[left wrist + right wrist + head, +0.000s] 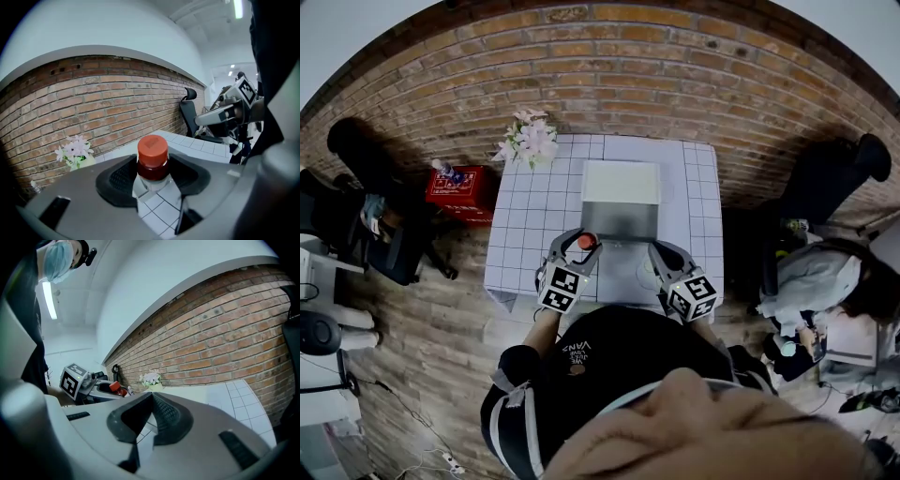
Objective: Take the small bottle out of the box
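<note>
The small bottle (586, 242) has a red cap and a dark body. It hangs above the table's front left, clear of the open box (621, 223), with my left gripper (577, 247) shut on it. In the left gripper view the bottle (152, 158) stands upright between the two pads of the left gripper (152, 165). My right gripper (667, 255) hovers to the right of the box front, pads meeting at the tips, nothing in them. The right gripper view shows the right gripper (151, 400) shut, with the bottle (115, 386) far off at the left.
The box's white lid (621, 181) lies open toward the brick wall on the white tiled table (525, 225). A pot of pale flowers (528, 139) stands at the table's back left corner. A red crate (461, 190) sits on the floor at left, a seated person (825, 277) at right.
</note>
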